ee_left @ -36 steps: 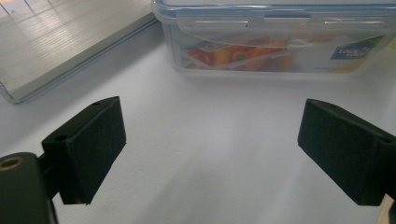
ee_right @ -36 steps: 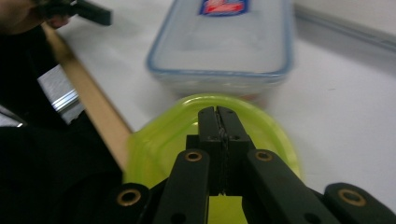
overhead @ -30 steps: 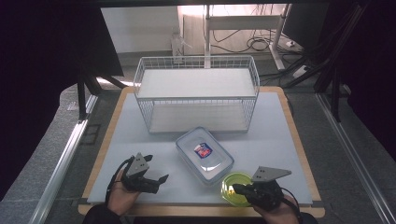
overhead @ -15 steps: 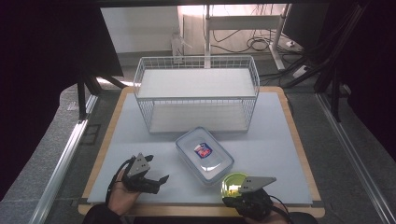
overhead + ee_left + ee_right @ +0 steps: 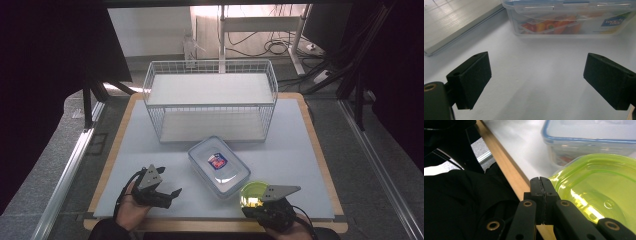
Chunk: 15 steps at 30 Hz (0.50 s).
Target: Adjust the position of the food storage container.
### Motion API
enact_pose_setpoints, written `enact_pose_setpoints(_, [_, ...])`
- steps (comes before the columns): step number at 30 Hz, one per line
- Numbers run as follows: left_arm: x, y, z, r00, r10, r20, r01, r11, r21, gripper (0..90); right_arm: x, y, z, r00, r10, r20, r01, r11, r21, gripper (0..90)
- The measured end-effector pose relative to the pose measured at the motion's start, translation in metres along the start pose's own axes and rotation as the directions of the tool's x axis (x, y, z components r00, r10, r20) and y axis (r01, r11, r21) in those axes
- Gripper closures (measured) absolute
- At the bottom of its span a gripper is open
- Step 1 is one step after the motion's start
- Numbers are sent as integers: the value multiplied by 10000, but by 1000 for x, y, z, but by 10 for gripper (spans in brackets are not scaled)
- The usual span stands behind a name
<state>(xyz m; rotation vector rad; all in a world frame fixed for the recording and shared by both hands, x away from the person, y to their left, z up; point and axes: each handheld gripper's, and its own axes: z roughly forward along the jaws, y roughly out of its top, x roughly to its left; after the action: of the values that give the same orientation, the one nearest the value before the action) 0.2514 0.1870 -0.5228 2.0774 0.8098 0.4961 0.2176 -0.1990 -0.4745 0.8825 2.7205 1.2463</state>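
a: green and glossy, the lid (image 5: 599, 192) lies at the near right of the desk (image 5: 295, 145), just beside the clear food box (image 5: 219, 165). in the right tool view its rim is right next to the jaws.

b: and the right tool (image 5: 541, 185), does it hold the lid?

a: i think not. its two jaws are pressed flat together with nothing between them, and the lid is at their side. whether they touch its edge, i cannot tell.

b: what about the left tool (image 5: 167, 194)?

a: it rests at the near left of the desk, jaws standing wide apart and empty. its own view looks along the desk toward the side wall of the food box.

b: so which step is this?

a: to my judgement an early one, the approach to the lid. nothing is lifted yet. the wire basket (image 5: 210, 102) at the back is empty on both levels.

b: and the next move?

a: the right tool would need to part its jaws first, then come over the lid's rim so one pad goes under and one above. the lid is thin and lies flat, so the angle must be low. it also sits close to the box, which leaves little room on that side.
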Motion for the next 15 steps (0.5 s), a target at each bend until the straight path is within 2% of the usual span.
enact_pose_setpoints(5, [-1, 0, 1, 10000, 71, 28, -72, 10000, 51, 75, -5, 3, 1, 9998, -46, 188, 47, 10000, -3, 898])
enact_pose_setpoints(11, [-1, 0, 1, 10000, 79, 30, -79, 10000, 54, 76, -8, 4, 1, 9998, 66, 175, -68, 9999, 105, 898])
enact_pose_setpoints(13, [-1, 0, 1, 10000, 80, 32, -80, 10000, 51, 76, -7, 2, 4, 9978, -144, 645, 107, 9983, 567, 897])
enact_pose_setpoints(15, [-1, 0, 1, 10000, 81, 49, -82, 9999, 65, 76, -8, 0, 5, 9976, -86, 690, 47, 9984, 562, 897])
